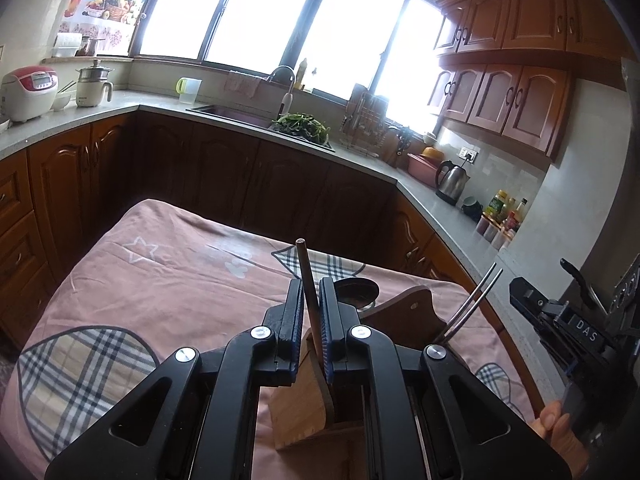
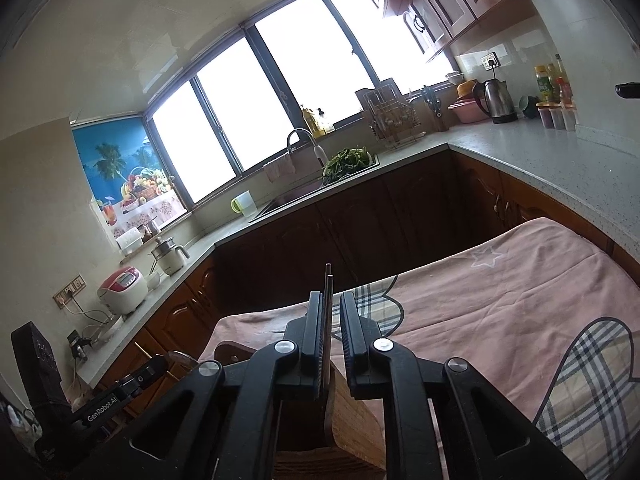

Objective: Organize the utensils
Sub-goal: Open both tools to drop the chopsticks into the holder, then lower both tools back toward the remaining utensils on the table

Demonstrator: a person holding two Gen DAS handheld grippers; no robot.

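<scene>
A wooden utensil holder (image 1: pixel 300 396) stands on the pink cloth just below both grippers. In the left wrist view a brown wooden stick (image 1: pixel 306 280) rises from it between the pads of my left gripper (image 1: pixel 311 308). The jaws stand narrow, with a sliver of gap on the stick's left side. A pair of metal chopsticks (image 2: pixel 328 300) stands in the holder (image 2: pixel 352 412) inside my right gripper (image 2: pixel 331 320). They lean on the left pad, and the right pad is clear of them. From the left wrist view the chopsticks (image 1: pixel 472 300) slant up at the right.
The table carries a pink cloth (image 1: pixel 180 280) with plaid heart patches. A dark round wooden spoon head (image 1: pixel 356 290) and a brown board with a hole (image 1: pixel 416 306) sit behind the holder. Kitchen counters, sink (image 1: pixel 240 114) and kettle (image 1: pixel 450 180) ring the table. A hand (image 1: pixel 556 420) holds the right gripper.
</scene>
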